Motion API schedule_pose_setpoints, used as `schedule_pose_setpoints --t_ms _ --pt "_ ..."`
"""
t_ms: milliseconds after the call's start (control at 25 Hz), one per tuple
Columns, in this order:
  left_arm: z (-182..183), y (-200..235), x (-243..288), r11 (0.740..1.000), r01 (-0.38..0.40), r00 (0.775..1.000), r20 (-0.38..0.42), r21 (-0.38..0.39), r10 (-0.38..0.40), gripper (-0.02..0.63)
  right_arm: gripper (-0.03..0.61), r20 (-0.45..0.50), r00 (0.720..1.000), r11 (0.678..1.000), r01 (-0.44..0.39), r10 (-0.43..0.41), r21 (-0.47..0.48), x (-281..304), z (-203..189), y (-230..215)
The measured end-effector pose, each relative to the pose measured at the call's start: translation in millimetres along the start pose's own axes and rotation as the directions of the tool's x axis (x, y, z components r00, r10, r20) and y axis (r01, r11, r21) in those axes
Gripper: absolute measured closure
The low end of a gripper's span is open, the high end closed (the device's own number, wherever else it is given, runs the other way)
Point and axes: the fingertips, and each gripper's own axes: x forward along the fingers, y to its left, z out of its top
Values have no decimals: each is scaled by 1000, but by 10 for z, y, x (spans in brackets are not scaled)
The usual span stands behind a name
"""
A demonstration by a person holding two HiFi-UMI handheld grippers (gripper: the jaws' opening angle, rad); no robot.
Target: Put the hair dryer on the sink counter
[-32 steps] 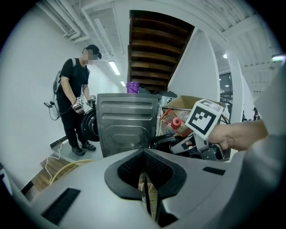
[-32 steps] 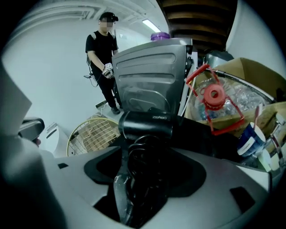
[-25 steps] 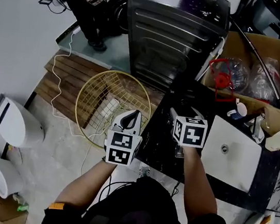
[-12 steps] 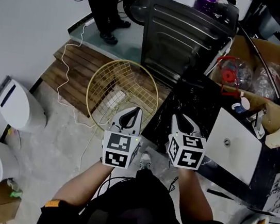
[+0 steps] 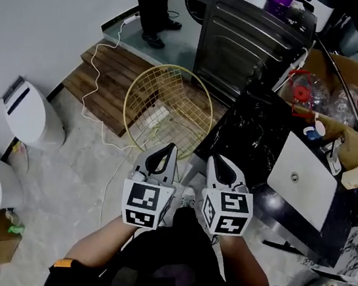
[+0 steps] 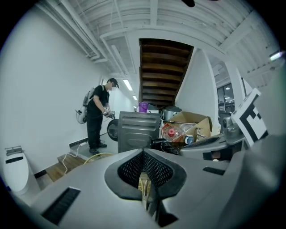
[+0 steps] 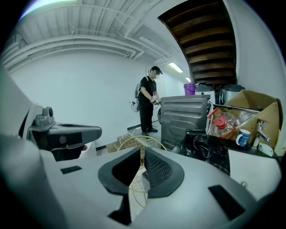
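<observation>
black sink counter (image 5: pixel 225 154) right of a round wire basket (image 5: pixel 171 108) on the floor. left gripper (image 5: pixel 166 156) and right gripper (image 5: pixel 219 166) side by side close to the body, above the floor. left clenched, empty. right jaws just closing, nearly together, nothing between. hair dryer (image 7: pixel 202 142) lies on the counter, cord coiled.

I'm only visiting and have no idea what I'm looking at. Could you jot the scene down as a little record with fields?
Left gripper: shut, empty
Right gripper: jaws have just been closing, now together, nothing between them
Hair dryer: lying with its cord on the black counter, clear of both grippers
Sink: white, set in that counter
Floor: yellow wire basket
</observation>
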Motion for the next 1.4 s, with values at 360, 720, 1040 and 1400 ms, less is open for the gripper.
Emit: schedule_pose_setpoints --t_ms 360,720,1040,1400 --pt "-268 225 -658 992 -129 992 -6 8 129 607 535 -13 992 992 -126 126 -10 -188 -266 599" --pt "-434 254 -881 985 -167 986 -15 -34 166 607 543 -6 992 992 -123 123 -18 -299 -296 703" --pt "-447 289 -975 981 -196 981 -8 -9 196 607 557 3 994 994 -112 112 -3 -340 -356 688" --pt "-486 367 -1099 972 -236 972 -9 -22 236 607 563 18 991 991 -130 130 38 -399 -376 681"
